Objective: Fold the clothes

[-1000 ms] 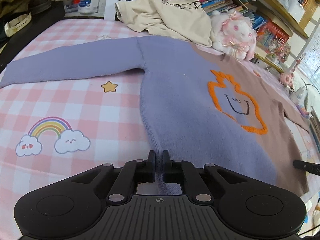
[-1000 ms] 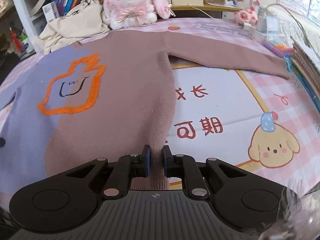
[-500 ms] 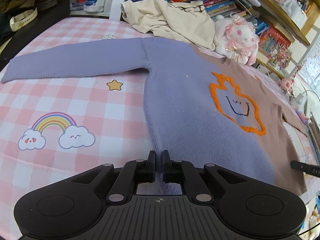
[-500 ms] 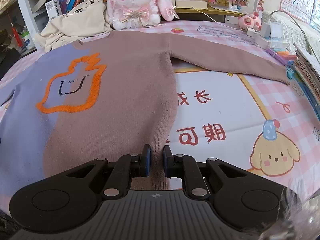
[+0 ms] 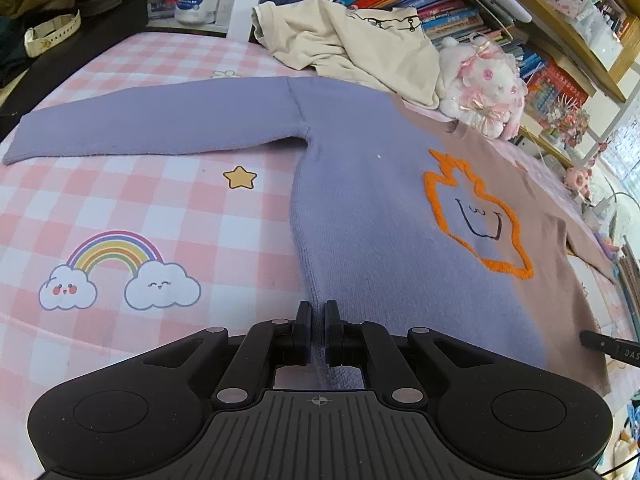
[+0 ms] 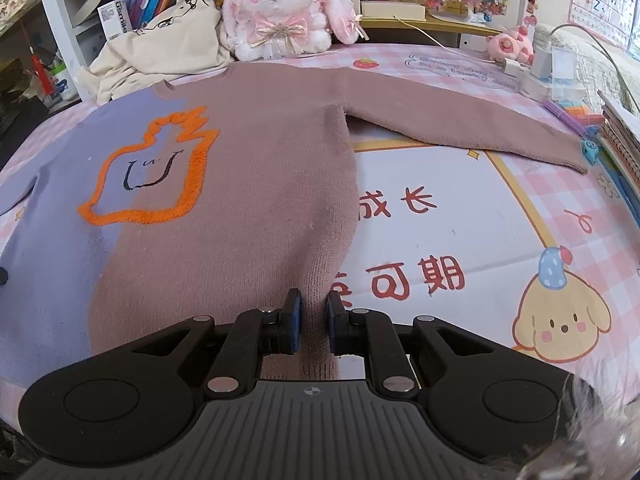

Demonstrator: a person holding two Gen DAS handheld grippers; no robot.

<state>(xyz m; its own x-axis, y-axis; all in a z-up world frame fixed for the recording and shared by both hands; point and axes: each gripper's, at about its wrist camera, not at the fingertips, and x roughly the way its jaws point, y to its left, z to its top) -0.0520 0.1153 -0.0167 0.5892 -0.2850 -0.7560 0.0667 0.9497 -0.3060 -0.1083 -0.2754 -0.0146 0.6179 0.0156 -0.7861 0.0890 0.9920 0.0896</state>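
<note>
Your left gripper (image 5: 316, 330) and right gripper (image 6: 313, 326) each pinch a bottom hem corner of the two-tone sweater (image 6: 248, 184), spread flat ahead of the jaws. Lift unevenly and a thin pinch could slip, skewing the fold.

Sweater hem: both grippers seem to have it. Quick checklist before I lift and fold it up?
1. Left gripper shut on the sweater at its purple hem corner: ok.
2. Right gripper shut on the brown hem corner: ok.
3. Body flat: ok.
4. Both sleeves spread out, not folded in: not ok.
5. Cream garment overlaps the neckline: not ok.
6. Plush rabbit clear of the collar: cannot tell.
</note>
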